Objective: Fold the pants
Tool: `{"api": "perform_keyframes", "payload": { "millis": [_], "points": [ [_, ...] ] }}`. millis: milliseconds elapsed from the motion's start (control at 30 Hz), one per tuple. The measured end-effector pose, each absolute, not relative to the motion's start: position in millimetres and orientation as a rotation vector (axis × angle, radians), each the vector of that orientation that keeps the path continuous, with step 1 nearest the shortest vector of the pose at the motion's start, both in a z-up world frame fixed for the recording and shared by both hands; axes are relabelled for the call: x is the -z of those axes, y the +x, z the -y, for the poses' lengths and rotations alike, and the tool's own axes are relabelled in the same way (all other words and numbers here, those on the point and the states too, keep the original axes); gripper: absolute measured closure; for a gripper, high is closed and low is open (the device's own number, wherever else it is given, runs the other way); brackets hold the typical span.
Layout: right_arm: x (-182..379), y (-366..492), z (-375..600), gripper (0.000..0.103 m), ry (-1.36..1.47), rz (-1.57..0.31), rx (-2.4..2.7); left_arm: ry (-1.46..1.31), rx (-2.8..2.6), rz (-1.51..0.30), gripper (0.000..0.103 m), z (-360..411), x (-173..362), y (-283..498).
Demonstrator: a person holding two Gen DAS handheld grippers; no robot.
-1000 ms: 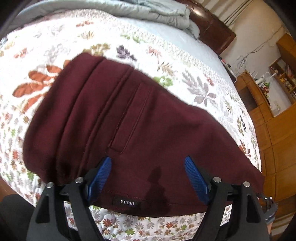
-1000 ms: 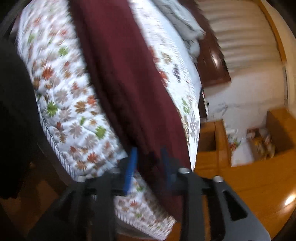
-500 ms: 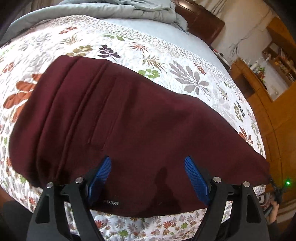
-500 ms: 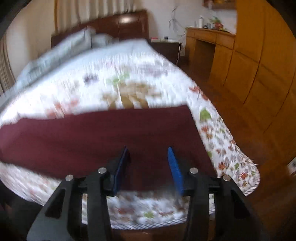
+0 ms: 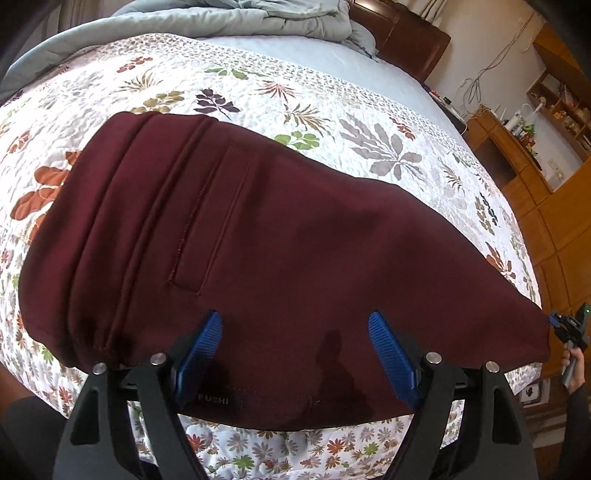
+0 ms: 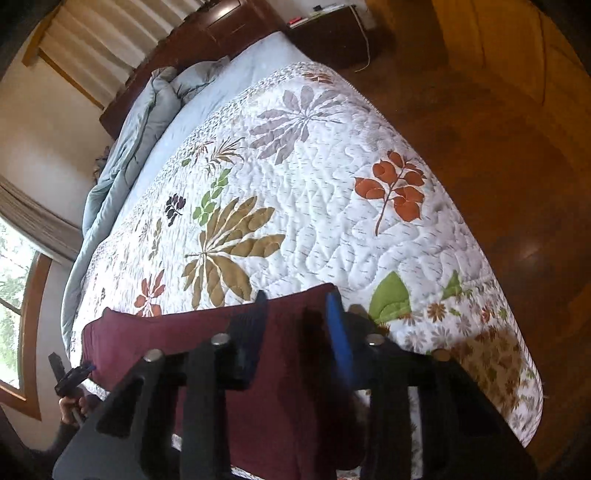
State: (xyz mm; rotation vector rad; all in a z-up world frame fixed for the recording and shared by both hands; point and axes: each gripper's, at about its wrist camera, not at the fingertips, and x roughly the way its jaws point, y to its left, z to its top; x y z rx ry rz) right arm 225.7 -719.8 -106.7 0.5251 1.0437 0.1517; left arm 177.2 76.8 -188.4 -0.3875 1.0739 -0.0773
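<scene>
The left gripper [image 5: 295,347] is hovering with its jaws spread wide and released, gripping nothing, just above the waistband end of the pants [image 5: 258,240]; the right gripper [image 6: 297,332] is sitting over the leg end of the pants [image 6: 207,332], its jaws having just been closing with the dark red cloth between them, though whether the pads are already pinching the fabric I cannot tell; the pants are lying flat and stretched lengthwise across the foot of the bed, on the flowered quilt [image 5: 332,122], with the back pocket facing up and the small label near the left jaws; a grey duvet [image 5: 229,22] is lying bunched at the far end by the dark headboard [image 5: 402,37]; a wooden floor [image 6: 498,155] is showing beside the bed
</scene>
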Motion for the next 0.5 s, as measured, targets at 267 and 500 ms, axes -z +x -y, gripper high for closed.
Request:
{"api": "perform_keyframes", "payload": {
  "millis": [267,500],
  "points": [
    [115.3,222.7,717.1,0.072,0.552,-1.087,-0.22,-0.373,0.066,-1.082,0.02,-69.2,190.1,181.6],
    [111.4,218.7,716.2,0.097,0.507,-1.066,-0.203,-0.373,0.068,-1.084,0.02,-68.7,190.5,180.9]
  ]
}}
